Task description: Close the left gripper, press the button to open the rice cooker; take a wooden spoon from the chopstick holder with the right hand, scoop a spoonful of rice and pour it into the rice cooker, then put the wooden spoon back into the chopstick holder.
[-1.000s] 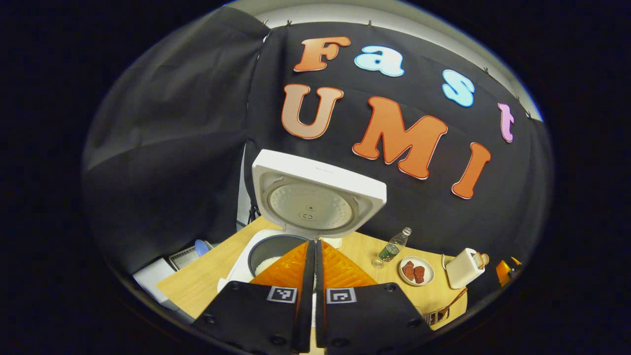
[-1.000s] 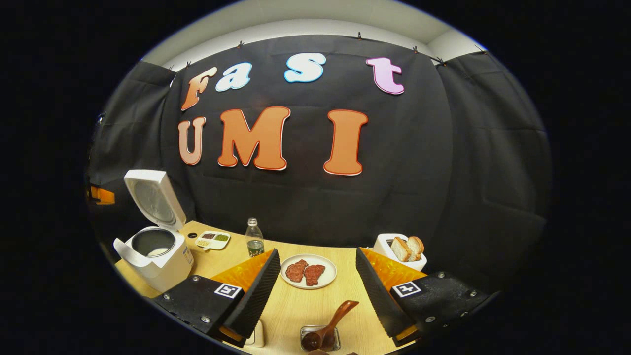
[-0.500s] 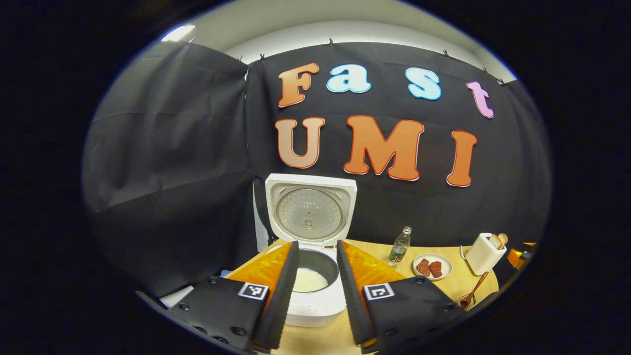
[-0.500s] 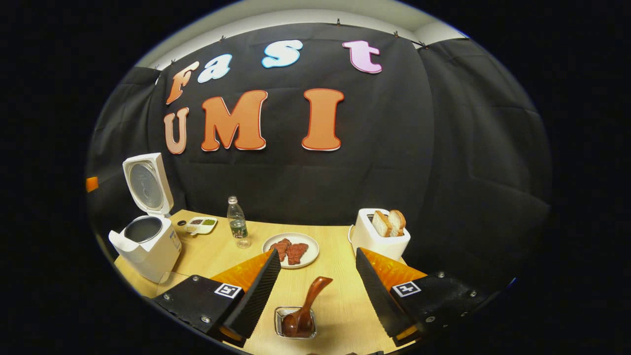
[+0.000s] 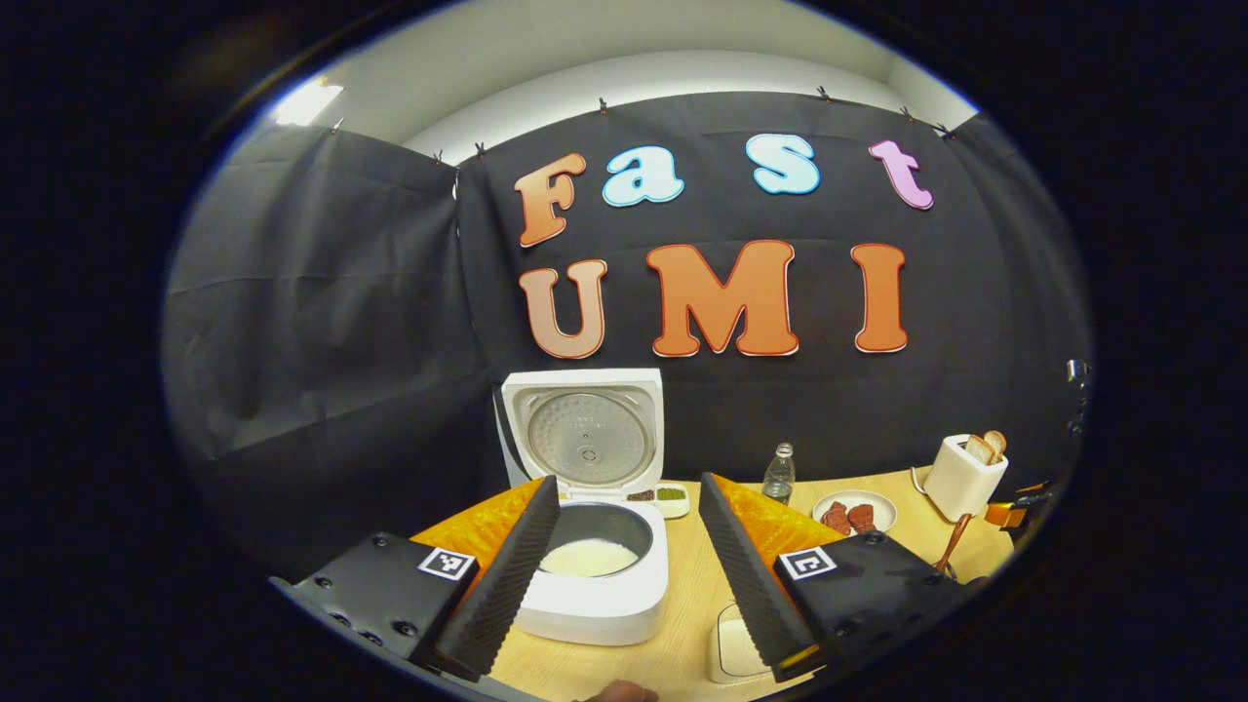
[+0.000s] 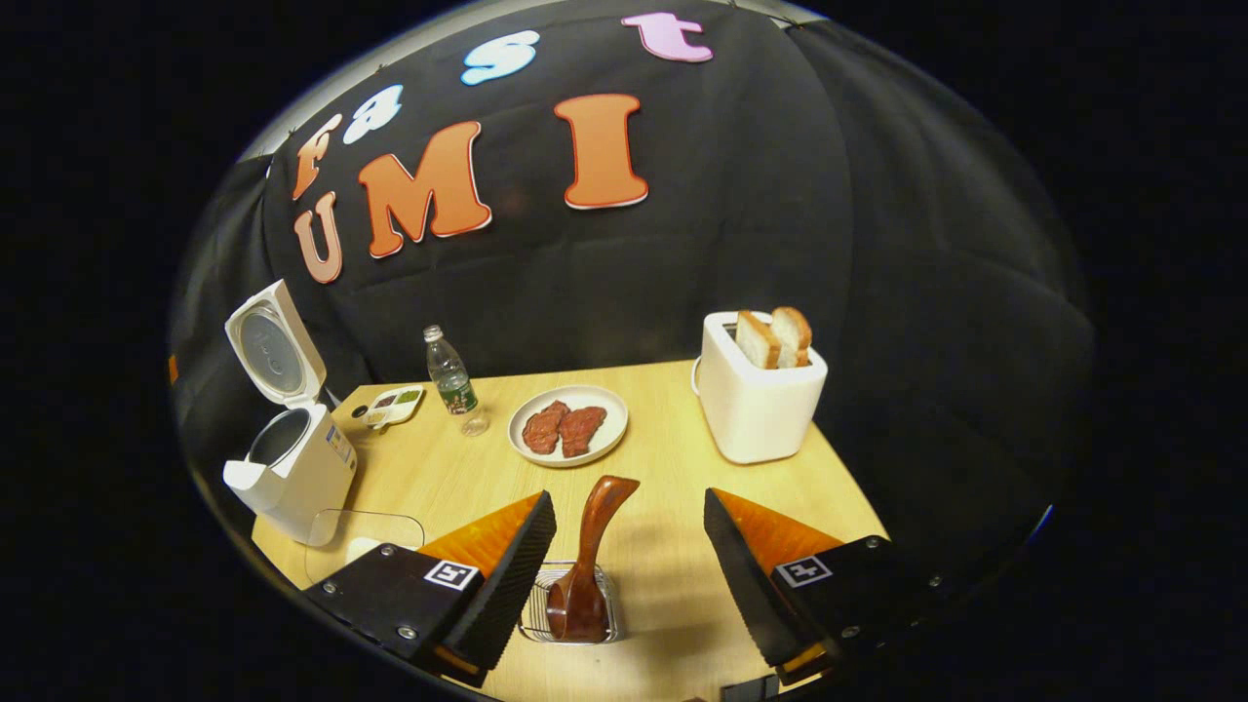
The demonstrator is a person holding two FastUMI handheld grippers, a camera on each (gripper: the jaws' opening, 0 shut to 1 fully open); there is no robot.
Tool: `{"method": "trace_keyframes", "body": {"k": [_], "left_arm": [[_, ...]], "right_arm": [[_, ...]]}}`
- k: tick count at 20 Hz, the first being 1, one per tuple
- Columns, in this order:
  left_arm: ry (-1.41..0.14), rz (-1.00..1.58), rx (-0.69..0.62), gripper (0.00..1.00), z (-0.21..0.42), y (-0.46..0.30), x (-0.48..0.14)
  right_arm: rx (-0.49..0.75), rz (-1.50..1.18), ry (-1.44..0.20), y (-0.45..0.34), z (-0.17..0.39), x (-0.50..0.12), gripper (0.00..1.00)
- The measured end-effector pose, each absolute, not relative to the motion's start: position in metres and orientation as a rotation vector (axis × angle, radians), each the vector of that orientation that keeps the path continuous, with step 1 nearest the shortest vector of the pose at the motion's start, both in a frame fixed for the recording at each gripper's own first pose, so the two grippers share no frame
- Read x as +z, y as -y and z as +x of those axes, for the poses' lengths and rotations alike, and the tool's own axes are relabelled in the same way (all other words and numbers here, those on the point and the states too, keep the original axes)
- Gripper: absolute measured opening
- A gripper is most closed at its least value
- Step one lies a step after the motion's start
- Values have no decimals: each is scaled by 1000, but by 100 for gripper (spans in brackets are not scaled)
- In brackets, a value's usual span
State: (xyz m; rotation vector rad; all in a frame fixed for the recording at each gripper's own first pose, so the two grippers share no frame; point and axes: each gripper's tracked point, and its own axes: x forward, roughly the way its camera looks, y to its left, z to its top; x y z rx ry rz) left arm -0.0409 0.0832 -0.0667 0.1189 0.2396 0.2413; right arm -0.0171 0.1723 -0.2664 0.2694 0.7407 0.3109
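Note:
The white rice cooker point(image 5: 595, 595) stands with its lid point(image 5: 583, 434) raised, and white rice lies in its pot point(image 5: 590, 558). My left gripper point(image 5: 626, 480) is open in front of the cooker and touches nothing. In the right gripper view the cooker point(image 6: 297, 468) sits at the table's left end. A brown wooden spoon point(image 6: 593, 531) stands bowl-down in a small wire chopstick holder point(image 6: 534, 624). My right gripper point(image 6: 627, 497) is open just above and behind it, with the spoon's handle rising between the fingers, apart from both. Far right in the left gripper view is the same spoon point(image 5: 951, 544).
A clear box point(image 6: 363, 538) with white rice lies beside the cooker; the box point(image 5: 731, 643) is also near my left gripper. On the wooden table point(image 6: 673, 575) are a plate of meat point(image 6: 567, 426), a water bottle point(image 6: 448, 375), a divided dish point(image 6: 392, 405) and a toaster with bread point(image 6: 759, 405).
My left gripper has gone from shut to open and drawn back from the cooker. The right gripper has tipped downward and come closer to the spoon and holder.

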Motion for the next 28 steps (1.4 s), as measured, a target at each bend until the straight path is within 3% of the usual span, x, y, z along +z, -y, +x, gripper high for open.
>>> {"method": "trace_keyframes", "body": {"k": [5,7,12,15,16,18,19,20,23,27,28], "left_arm": [[-260,159,292,99,-62,-86,-71],[-272,160,322,96,-70,-91,-71],[-285,164,389,96,-86,-101,-72],[-289,173,403,99,-88,-101,-72],[-290,173,403,99,-88,-100,-73],[-291,169,394,96,-83,-95,-74],[-292,171,387,100,-82,-93,-75],[-291,175,379,96,-79,-91,-76],[-287,192,348,100,-66,-82,-79],[-284,195,302,95,-49,-71,-84],[-282,194,291,100,-45,-69,-85]], "right_arm": [[386,319,-919,-201,-19,-311,88],[404,329,-962,-209,-16,-322,81],[433,373,-1071,-231,-15,-350,49],[433,394,-1072,-238,-11,-355,36],[442,411,-1077,-242,-12,-355,26],[413,444,-1072,-237,-12,-353,20],[396,466,-1056,-233,-13,-351,19],[392,485,-1036,-230,-14,-347,17],[376,538,-962,-218,-26,-333,16],[356,569,-874,-206,-42,-322,16],[354,573,-859,-205,-45,-320,16]]}}
